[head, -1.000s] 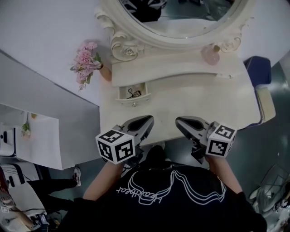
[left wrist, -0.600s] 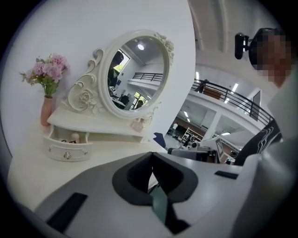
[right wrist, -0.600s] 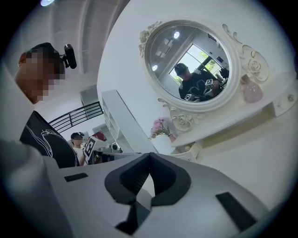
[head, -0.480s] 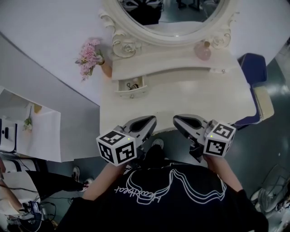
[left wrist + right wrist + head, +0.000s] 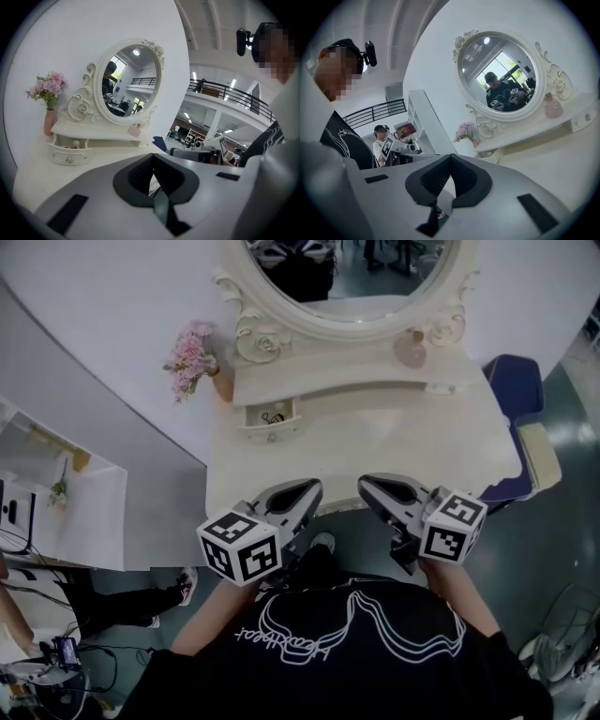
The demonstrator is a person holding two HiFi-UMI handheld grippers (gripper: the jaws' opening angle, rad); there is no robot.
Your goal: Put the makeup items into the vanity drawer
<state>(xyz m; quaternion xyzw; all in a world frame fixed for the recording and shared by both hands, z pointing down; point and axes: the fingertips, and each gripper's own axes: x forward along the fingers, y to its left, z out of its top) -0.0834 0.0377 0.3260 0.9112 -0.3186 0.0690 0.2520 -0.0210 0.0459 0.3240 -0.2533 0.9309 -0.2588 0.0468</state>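
Left gripper (image 5: 302, 495) and right gripper (image 5: 380, 493) hang at the desk's (image 5: 375, 442) near edge, fingers closed on nothing. The open drawer (image 5: 270, 418) lies at eleven o'clock, nearer the left; the pink bottle (image 5: 410, 351) at one o'clock, nearer the right.

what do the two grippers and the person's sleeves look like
The left gripper and right gripper are pale grey shells tapering to black-padded jaws, each carrying a white cube with black square markers. The person wears a black short-sleeved T-shirt with a white line print.
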